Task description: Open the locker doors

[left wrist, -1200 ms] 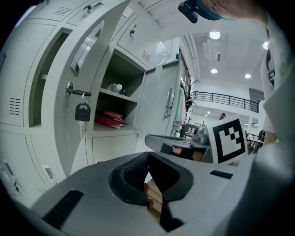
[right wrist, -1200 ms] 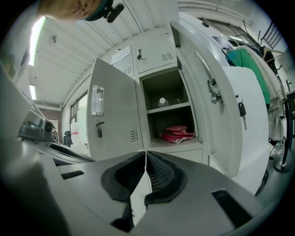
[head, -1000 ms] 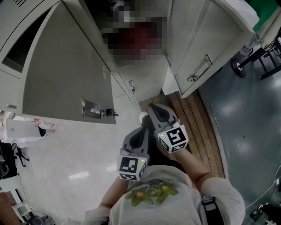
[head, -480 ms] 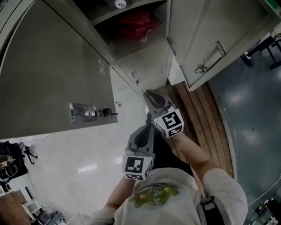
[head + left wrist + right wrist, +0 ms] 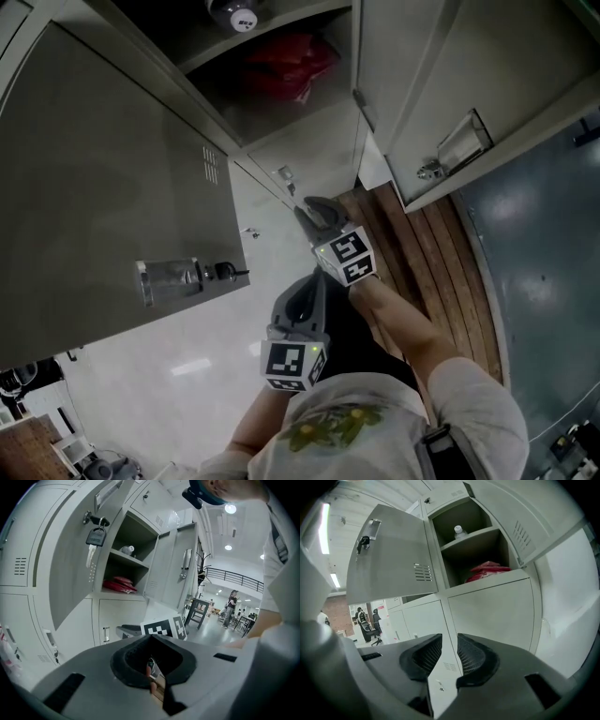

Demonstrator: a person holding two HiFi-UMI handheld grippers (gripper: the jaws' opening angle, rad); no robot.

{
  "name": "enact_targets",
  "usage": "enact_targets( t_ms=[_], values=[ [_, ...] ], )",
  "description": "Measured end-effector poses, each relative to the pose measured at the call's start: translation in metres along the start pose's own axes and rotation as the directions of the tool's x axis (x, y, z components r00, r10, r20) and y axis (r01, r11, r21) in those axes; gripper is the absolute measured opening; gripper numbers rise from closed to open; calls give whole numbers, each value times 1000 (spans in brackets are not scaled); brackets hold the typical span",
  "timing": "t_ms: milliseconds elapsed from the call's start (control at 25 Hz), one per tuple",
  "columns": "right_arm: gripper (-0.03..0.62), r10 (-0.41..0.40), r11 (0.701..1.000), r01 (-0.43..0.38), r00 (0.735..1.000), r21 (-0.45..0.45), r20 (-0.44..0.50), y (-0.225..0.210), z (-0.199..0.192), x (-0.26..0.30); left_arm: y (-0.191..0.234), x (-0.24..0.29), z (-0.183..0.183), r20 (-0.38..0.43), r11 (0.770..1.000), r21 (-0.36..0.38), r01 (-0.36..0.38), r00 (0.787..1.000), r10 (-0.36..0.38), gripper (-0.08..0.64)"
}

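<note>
The upper locker stands with both doors swung out: the left door (image 5: 112, 187) with a key in its lock (image 5: 220, 272), the right door (image 5: 450, 84) with a handle (image 5: 459, 141). Inside are a red bag (image 5: 281, 61) and a bottle (image 5: 234, 11). Below, a lower locker door (image 5: 309, 150) is closed, with a small handle (image 5: 284, 175). My right gripper (image 5: 309, 211) points at this lower door (image 5: 497, 616). Its jaws have just been opening and stand apart (image 5: 449, 656) with nothing between them. My left gripper (image 5: 302, 298) hangs behind it, shut and empty (image 5: 152, 667).
A strip of wooden floor (image 5: 422, 253) runs under the right door, with blue-grey floor (image 5: 534, 281) beyond and pale shiny floor (image 5: 169, 375) on the left. More closed lockers (image 5: 424, 620) stand beside the lower door. A person (image 5: 230, 605) and tables are far off.
My right gripper has moved forward and down toward the lower locker door, and its jaws have parted. The left gripper has sunk a little. The lockers loom closer.
</note>
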State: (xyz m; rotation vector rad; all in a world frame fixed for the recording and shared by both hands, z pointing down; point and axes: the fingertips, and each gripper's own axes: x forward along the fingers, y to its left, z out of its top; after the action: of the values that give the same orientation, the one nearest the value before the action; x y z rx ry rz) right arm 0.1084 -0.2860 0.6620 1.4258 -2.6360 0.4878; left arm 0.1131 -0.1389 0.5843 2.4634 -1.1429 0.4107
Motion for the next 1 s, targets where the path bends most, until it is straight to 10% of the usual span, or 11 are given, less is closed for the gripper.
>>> enact_targets(
  t_ms=[1000],
  values=[
    [109, 9, 997, -21, 989, -78, -150, -32, -70, 93, 28, 34, -3, -7, 995, -93, -36, 999, 36, 29]
  ],
)
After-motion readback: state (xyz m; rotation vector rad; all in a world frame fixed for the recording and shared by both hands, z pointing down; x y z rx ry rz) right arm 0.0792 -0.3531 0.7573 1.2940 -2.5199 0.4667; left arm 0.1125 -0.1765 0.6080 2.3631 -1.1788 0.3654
